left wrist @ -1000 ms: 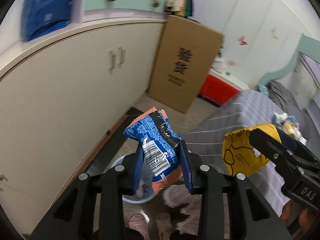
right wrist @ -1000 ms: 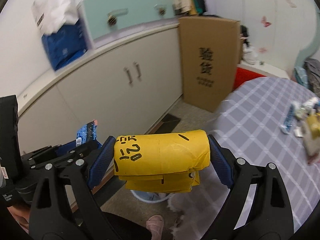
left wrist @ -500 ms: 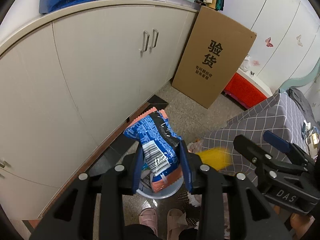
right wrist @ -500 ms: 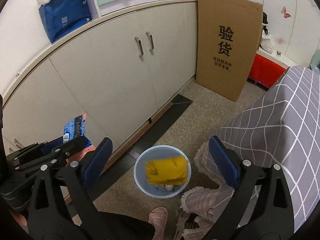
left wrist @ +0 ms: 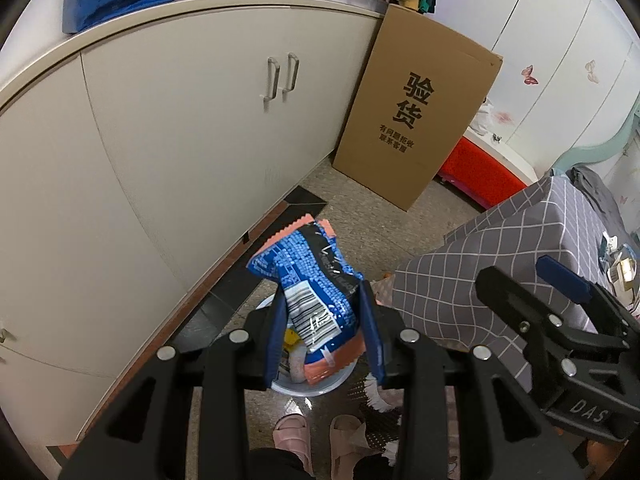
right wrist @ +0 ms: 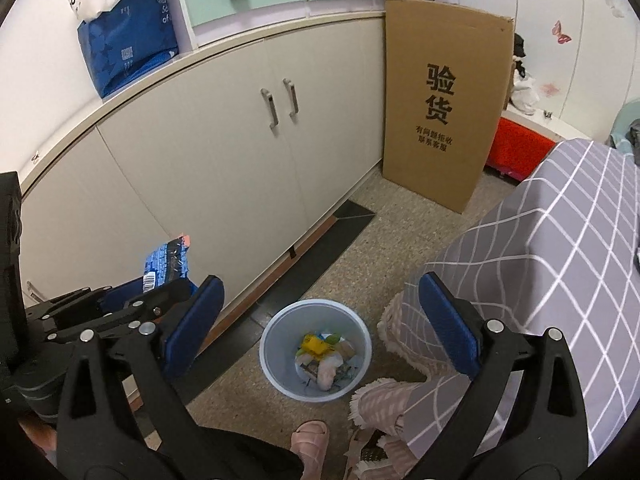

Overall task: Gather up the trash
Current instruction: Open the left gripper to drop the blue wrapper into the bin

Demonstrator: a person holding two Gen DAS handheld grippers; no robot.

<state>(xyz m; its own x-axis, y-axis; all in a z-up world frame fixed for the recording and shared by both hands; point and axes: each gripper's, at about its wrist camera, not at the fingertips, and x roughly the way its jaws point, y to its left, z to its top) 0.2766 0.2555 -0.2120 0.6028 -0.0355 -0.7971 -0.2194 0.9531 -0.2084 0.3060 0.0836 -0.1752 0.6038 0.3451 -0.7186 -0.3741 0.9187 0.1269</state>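
Note:
My left gripper [left wrist: 325, 330] is shut on a blue and orange snack wrapper [left wrist: 310, 280], held above a pale blue trash bin [left wrist: 316, 389] on the floor. The wrapper also shows in the right wrist view [right wrist: 168, 266]. My right gripper [right wrist: 320, 326] is open and empty, directly above the bin [right wrist: 276, 368]. A yellow paper piece [right wrist: 314, 346] lies inside the bin among other trash. The right gripper also shows in the left wrist view [left wrist: 528, 280], at the right.
White cabinets [right wrist: 240, 152] run along the left. A tall cardboard box [right wrist: 440, 96] leans against them. A table with a grey checked cloth [right wrist: 560, 240] stands at the right, with small items [left wrist: 620, 268] on it. The person's slippered feet [left wrist: 292, 436] are below.
My right gripper opened and dropped the yellow paper, which fell into the bin. Both grippers tilted down toward the bin. The left still holds the wrapper.

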